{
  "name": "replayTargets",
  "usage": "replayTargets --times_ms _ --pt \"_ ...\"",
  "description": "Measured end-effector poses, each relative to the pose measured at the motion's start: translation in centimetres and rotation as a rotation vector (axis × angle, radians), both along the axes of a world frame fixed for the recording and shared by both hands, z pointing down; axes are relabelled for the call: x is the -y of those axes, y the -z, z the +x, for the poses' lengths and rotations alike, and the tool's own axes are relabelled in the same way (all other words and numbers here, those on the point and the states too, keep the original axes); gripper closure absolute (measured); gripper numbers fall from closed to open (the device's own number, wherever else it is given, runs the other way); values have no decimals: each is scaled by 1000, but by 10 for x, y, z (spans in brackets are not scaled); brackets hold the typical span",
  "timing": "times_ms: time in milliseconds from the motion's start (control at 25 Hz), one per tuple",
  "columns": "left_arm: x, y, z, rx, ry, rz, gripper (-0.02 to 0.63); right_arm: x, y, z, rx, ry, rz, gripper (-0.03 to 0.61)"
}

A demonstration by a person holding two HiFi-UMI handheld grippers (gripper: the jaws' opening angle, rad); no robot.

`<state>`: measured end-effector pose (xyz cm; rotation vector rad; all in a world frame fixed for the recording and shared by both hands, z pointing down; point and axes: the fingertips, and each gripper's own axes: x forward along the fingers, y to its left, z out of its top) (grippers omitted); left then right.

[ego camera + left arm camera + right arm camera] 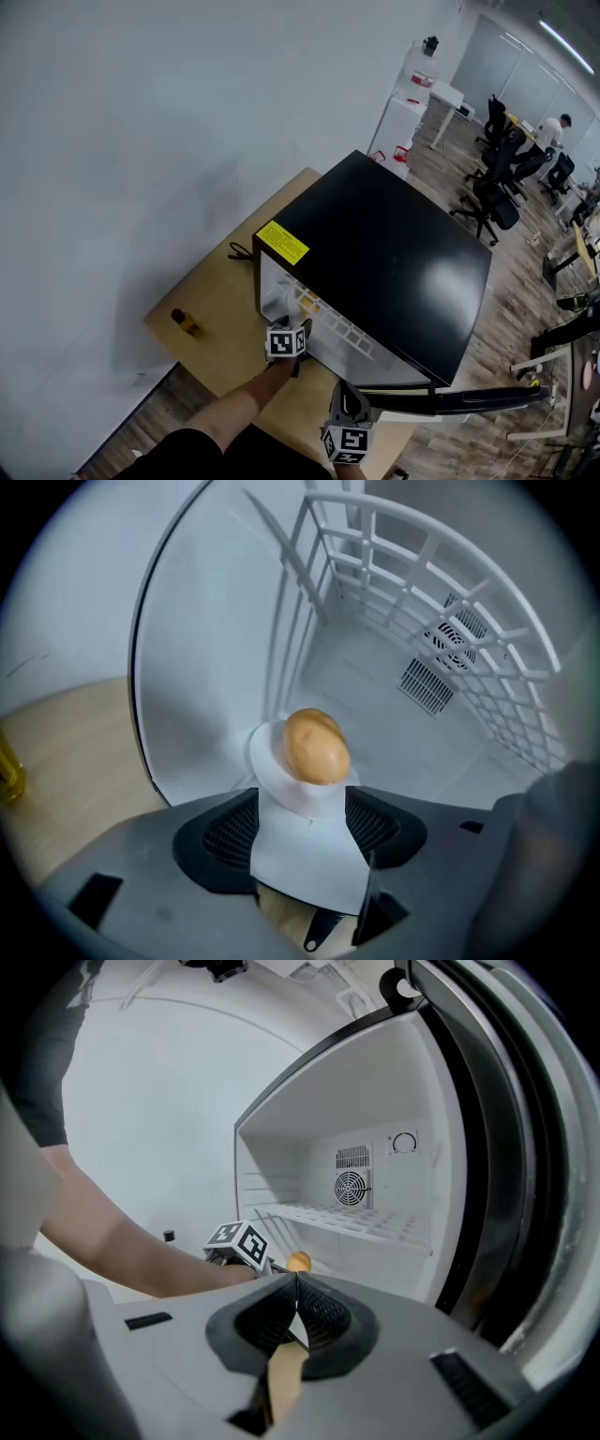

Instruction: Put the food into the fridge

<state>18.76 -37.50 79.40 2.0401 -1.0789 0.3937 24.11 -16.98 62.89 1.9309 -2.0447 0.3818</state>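
A brown, egg-shaped piece of food [316, 745] sits on a small white dish [277, 782] on the floor of the black mini fridge [394, 253], just inside its opening. My left gripper [302, 822] is open, its jaws wide on either side of the dish's near part and the pads not pressing on it. In the head view the left gripper [289, 339] is at the fridge mouth. My right gripper [296, 1283] is shut with nothing between its pads, and stands by the open door [450, 401]. From there I see the food [298, 1261] past the left gripper's marker cube [239, 1241].
The fridge stands on a wooden table [225, 309] against a white wall. A small yellow bottle [186, 322] is at the table's left and a cable [239, 251] lies behind the fridge. A white wire shelf [347, 1221] spans the fridge above the food. Office chairs [492, 192] are far right.
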Motion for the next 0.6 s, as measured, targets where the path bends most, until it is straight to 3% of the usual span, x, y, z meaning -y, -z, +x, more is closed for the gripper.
replayTargets --times_ms 360,600 --pt "-26 36 -23 23 -40 107 346 -3 13 -2 3 6 32 518" --pt "-73 87 -46 25 -91 238 345 -18 20 3 18 -16 40 518"
